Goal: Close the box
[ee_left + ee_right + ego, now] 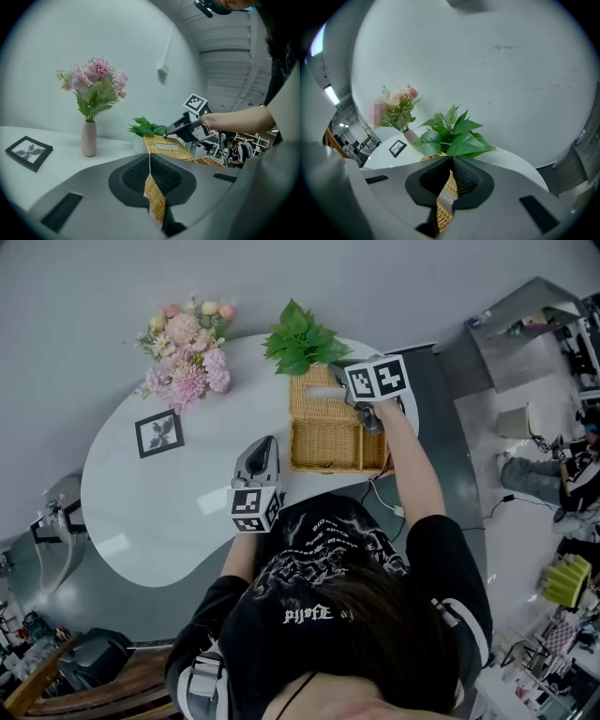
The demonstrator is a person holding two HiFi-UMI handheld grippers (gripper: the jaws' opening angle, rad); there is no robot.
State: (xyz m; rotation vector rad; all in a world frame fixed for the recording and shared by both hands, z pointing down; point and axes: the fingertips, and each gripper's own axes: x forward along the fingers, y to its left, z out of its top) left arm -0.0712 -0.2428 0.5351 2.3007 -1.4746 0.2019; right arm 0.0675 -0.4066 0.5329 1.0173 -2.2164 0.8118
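Note:
A woven wicker box [324,448] sits on the white table [169,512], and its lid [319,395] with a slot stands tilted up at the far side. My right gripper [336,390] is shut on the lid's edge; the wicker lid [444,199] shows pinched between its pads. My left gripper [265,442] is at the box's left side, shut on the box's wicker wall [155,199]. In the left gripper view the raised lid [166,146] is ahead, with the right gripper [168,135] clamped on its top edge.
A vase of pink flowers [187,357] and a framed picture [158,433] stand to the box's left. A green leafy plant [300,338] stands right behind the lid. A grey wall runs behind the table. Floor and cables lie to the right.

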